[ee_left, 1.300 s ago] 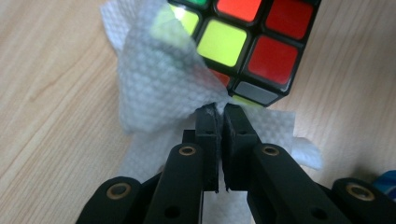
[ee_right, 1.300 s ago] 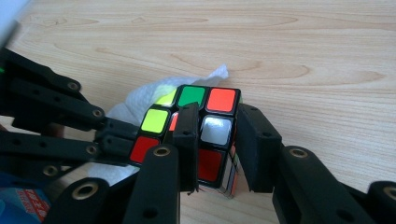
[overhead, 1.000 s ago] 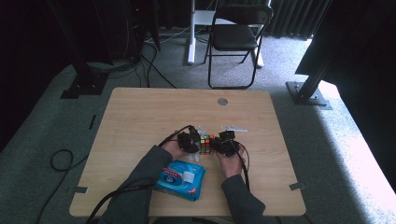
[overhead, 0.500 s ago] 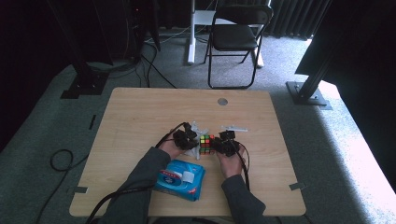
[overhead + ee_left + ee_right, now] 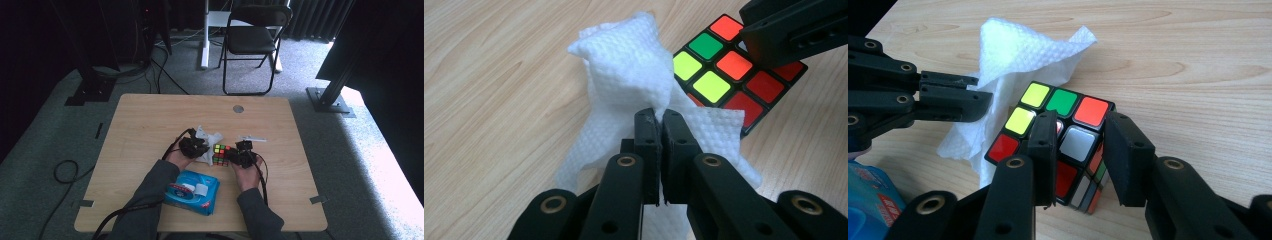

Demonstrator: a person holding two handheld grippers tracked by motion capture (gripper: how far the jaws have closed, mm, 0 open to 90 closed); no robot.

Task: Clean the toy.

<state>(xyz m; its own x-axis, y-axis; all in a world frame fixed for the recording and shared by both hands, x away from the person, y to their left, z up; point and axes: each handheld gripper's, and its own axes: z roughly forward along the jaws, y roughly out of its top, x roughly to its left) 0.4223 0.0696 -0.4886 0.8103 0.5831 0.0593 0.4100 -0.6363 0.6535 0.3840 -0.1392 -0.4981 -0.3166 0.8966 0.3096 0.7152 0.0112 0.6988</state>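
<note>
In the left gripper view, the right gripper (image 5: 796, 30) covers the far corner of the cube (image 5: 729, 75) and is cut by the top and right edges. The tissue (image 5: 629, 80) hides the cube's near left part, and the lower tissue goes behind the left gripper (image 5: 659, 125).

In the right gripper view, the blue pack (image 5: 870, 200) is cut by the left and bottom edges; its print is too blurred to read. The right gripper (image 5: 1080, 145) hides part of the cube's (image 5: 1060, 120) top.

In the high view, the chair (image 5: 252, 40) is cut by the top edge, and the pack's (image 5: 192, 192) label is too small to read.
</note>
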